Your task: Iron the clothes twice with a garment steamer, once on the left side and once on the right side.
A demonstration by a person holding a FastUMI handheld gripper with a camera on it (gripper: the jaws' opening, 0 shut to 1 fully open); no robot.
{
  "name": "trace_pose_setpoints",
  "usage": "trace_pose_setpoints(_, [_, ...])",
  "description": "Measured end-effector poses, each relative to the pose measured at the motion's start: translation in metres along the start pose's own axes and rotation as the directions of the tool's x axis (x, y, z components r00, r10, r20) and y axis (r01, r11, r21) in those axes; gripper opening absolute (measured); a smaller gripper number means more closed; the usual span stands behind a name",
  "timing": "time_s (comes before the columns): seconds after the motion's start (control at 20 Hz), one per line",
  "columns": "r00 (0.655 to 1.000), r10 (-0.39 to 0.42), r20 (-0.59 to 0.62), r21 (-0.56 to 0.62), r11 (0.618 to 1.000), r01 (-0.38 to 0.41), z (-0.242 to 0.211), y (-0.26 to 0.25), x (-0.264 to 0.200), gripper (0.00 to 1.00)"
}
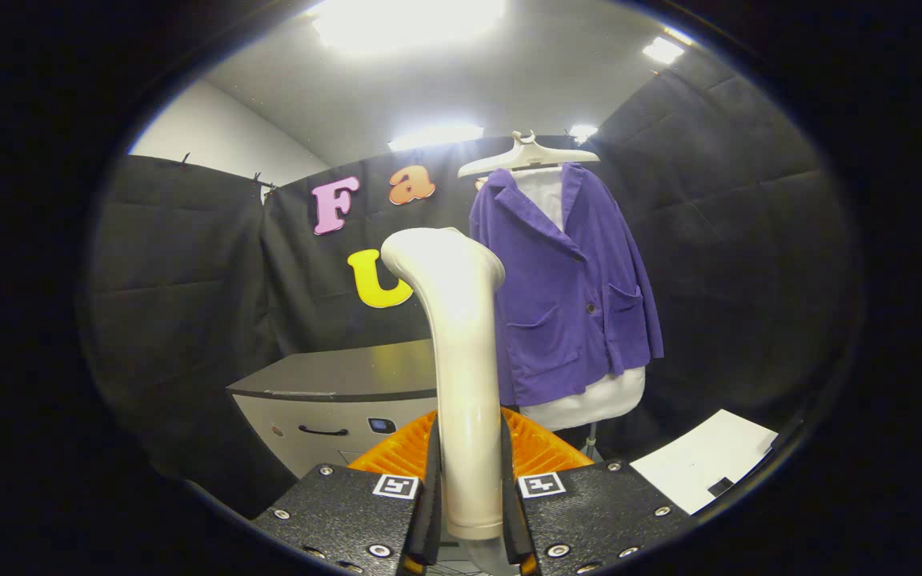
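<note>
Clamped on the garment steamer [461, 352], the gripper [469, 488], both fingers pressing the cream handle from either side low on its shaft. Standing upright between the fingers, that handle, rising ahead of them and flaring into a tilted head at the top. Behind the handle and just beyond the fingertips, an orange ribbed part [537, 448]. Farther ahead and a little to the right, well apart from the steamer head, a purple jacket [573, 296] on a white hanger [527, 156], buttoned over a white form [597, 400] showing at collar and hem. Beyond the fingers to the left, a grey cabinet [333, 400] with a dark handle. To the right, low down, a white sheet [705, 460].
</note>
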State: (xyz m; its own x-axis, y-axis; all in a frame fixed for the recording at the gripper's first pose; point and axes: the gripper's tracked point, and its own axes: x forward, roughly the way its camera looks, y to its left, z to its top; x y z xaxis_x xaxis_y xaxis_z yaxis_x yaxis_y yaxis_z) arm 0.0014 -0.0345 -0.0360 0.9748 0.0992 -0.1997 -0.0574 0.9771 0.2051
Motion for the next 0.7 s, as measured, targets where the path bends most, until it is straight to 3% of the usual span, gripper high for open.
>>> trace_pose_setpoints(0.7, [0.998, 0.013, -0.066, -0.029, 0.999, -0.014, -0.014, 0.008, 0.001, 0.31])
